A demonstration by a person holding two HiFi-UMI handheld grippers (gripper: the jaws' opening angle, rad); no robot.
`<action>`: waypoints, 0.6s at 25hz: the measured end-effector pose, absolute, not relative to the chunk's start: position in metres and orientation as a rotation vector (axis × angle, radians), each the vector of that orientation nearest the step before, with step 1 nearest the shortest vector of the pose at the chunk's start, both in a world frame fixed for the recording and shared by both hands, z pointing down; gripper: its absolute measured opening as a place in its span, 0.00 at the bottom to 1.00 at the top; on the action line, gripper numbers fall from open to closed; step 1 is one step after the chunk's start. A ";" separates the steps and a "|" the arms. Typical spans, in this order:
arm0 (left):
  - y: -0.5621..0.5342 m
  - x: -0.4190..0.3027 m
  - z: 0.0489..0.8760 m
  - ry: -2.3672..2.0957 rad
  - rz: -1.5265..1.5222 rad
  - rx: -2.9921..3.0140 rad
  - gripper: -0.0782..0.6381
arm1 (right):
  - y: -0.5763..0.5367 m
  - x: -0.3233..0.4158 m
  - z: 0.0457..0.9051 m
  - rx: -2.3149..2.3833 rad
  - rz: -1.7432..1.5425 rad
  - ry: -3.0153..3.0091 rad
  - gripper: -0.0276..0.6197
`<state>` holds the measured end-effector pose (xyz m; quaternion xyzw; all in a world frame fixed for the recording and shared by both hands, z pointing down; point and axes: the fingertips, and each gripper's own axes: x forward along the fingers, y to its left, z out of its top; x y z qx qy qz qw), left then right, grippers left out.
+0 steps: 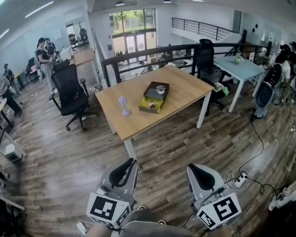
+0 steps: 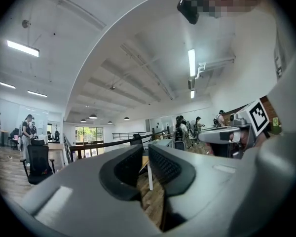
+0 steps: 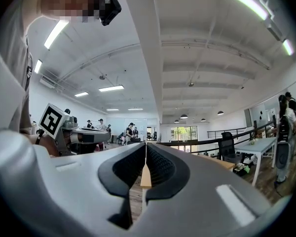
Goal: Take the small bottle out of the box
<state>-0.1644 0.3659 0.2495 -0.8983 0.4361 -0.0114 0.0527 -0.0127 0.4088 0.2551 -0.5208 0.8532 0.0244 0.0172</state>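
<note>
Well ahead of me a wooden table point(image 1: 138, 115) carries a dark flat box point(image 1: 155, 97) with a yellow part showing at its near end. Something small and white point(image 1: 161, 89) sits on the box; at this distance I cannot tell if it is the small bottle. A pale purple object point(image 1: 124, 106) stands left of the box. Both grippers hang low near my body, far short of the table. The left gripper point(image 1: 130, 162) point(image 2: 145, 150) is shut and holds nothing. The right gripper point(image 1: 191, 167) point(image 3: 146, 146) is also shut and holds nothing.
A black office chair point(image 1: 71, 95) stands left of the wooden table. A white table point(image 1: 239, 68) and another black chair point(image 1: 205, 58) are at the back right, a dark railing point(image 1: 148, 53) behind. A power strip point(image 1: 241, 178) with cables lies on the floor. People stand far left and right.
</note>
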 end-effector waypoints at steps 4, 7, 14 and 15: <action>0.357 -0.165 0.251 1.372 0.005 -2.733 0.43 | 0.404 -0.010 0.262 -1.618 0.058 2.659 0.07; 0.348 -0.164 0.251 1.372 0.020 -2.728 0.47 | 0.396 -0.007 0.265 -1.629 0.047 2.654 0.07; 0.311 -0.157 0.259 1.365 0.001 -2.747 0.48 | 0.363 -0.003 0.275 -1.651 0.010 2.662 0.07; 0.302 -0.155 0.261 1.362 -0.009 -2.750 0.48 | 0.354 -0.001 0.277 -1.653 0.005 2.665 0.07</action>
